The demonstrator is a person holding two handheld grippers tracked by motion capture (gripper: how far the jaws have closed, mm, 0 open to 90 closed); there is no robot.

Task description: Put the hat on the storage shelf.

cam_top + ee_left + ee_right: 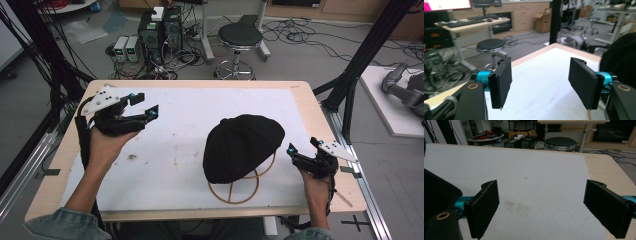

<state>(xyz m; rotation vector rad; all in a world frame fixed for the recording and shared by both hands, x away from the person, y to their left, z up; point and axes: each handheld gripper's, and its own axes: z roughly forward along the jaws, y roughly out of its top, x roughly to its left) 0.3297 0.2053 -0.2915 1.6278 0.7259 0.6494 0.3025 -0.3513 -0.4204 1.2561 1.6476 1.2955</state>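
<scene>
No brand, label or writing is showing legibly on anything here. A black cap [242, 147] is sitting on a wooden wire stand [235, 191] right of centre on the white mat [175, 150] that is covering most of the tabletop [305, 100], leaving a bare wooden border on all sides. The left claw [145, 105] is hovering above the mat's far left corner, well apart from the cap, its jaws standing wide apart with nothing between them; in the left gripper view the claw [540, 83] is framing bare mat, with the cap [621, 60] at the right edge. The right claw [302, 146] is sitting near the tabletop's right edge, just beside the cap's right side, jaws also spread and gripping nothing; in the right gripper view the claw [541, 207] is looking across open mat toward the far edge. The mat's left and middle parts are lying open. A stool [240, 37] is standing beyond the far edge.
</scene>
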